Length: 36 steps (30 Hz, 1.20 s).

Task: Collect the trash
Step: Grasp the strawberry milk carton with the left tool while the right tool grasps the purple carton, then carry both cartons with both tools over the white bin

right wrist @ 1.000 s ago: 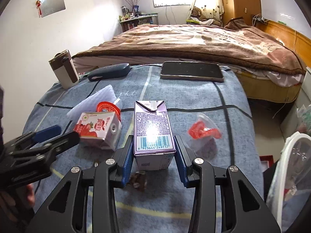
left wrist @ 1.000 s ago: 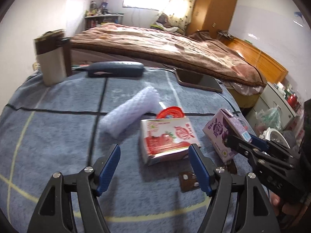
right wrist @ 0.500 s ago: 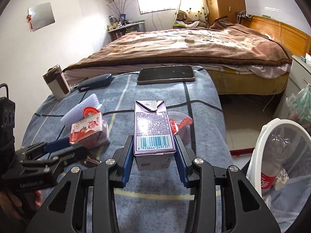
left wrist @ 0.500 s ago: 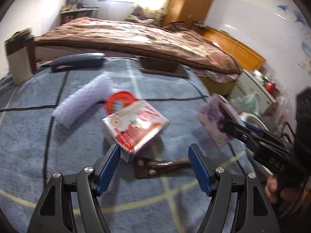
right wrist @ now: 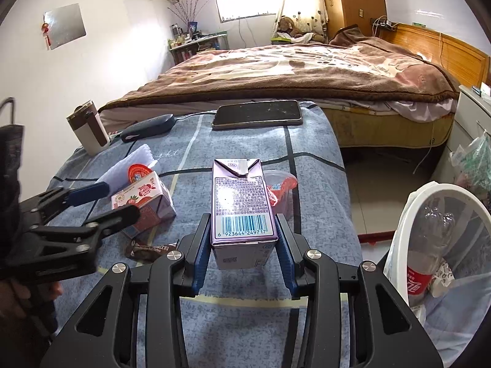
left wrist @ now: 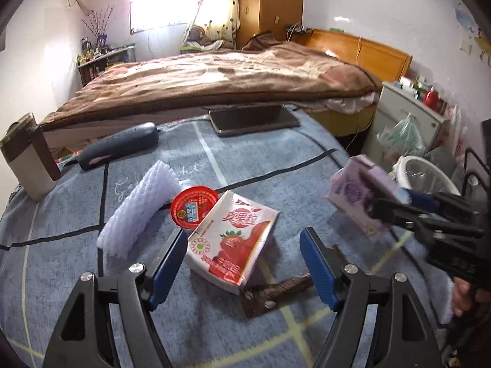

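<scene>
Far ahead of both your grippers lies the bed [right wrist: 307, 70] under its brown blanket, and right beneath them spreads the counter [right wrist: 316, 159] with its blue-grey checked cloth. Off to the right of your right gripper [right wrist: 244, 245], below the counter's edge, stands the white bin [right wrist: 411, 202] with a clear cola bottle [right wrist: 426, 245] inside. Beyond that gripper, at the far edge of the counter, lies a dark tablet [right wrist: 257, 113], and to the far left of it a dark case [right wrist: 147, 128] and a white-and-brown cup [right wrist: 89, 132]. Your right gripper is clenched on the purple carton [right wrist: 242, 202], which stands upright between its blue pads with the barcode facing you, lifted off the cloth; just behind the carton lies a crumpled clear packet with red print [right wrist: 280, 187]. Your left gripper [left wrist: 245, 257] is released, its jaws having just widened a little, with nothing pressed between them. The strawberry carton [left wrist: 233, 239] lies tilted on the cloth just ahead, between the pads and nearer the left one; whether it touches that pad you cannot tell. To the left of that gripper and a little further out lies a white foam net sleeve [left wrist: 138, 211], with a red round lid [left wrist: 193, 207] between the sleeve and the strawberry carton. Near the right pad, a brown wrapper [left wrist: 276, 291] lies flat on the cloth, partly tucked under the strawberry carton.
</scene>
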Each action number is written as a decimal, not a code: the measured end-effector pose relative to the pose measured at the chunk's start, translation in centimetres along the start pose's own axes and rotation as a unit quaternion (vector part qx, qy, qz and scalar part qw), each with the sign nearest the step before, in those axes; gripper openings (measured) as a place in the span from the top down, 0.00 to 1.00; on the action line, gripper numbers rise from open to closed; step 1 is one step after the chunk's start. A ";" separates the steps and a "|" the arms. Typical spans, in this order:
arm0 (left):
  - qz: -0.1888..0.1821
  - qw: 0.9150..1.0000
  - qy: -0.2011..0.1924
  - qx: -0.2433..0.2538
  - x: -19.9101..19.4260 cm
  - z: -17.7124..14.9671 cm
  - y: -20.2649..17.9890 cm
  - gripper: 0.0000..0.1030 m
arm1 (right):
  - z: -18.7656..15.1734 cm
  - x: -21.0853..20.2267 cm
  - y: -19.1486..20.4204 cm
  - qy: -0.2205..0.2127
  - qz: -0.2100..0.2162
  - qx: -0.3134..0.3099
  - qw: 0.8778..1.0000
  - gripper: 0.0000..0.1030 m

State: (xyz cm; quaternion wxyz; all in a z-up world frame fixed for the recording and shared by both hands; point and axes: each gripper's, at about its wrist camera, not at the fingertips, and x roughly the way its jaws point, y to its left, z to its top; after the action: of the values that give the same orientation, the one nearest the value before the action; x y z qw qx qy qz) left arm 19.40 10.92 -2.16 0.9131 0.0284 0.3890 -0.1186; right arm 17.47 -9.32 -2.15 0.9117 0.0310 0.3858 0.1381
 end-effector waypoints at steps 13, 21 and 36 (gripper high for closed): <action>0.030 0.999 0.006 -0.013 1.7 0.4 1.1 0.25 | -0.1 0.3 -0.3 -0.001 0.007 -0.001 1.000 0.60; 0.018 1.000 0.026 0.000 2.8 0.1 0.4 0.25 | -0.2 0.0 -0.5 -0.004 0.009 0.001 1.000 0.60; 0.034 0.999 0.027 -0.020 1.6 -0.6 0.5 0.33 | -0.4 -0.4 -0.2 -0.006 0.011 -0.001 1.000 0.60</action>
State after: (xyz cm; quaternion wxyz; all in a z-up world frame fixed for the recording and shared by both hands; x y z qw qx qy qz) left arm 20.18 11.21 -3.74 0.9061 0.0267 0.4148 -0.0788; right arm 16.96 -9.67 -2.20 0.9123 0.0354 0.3801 0.1485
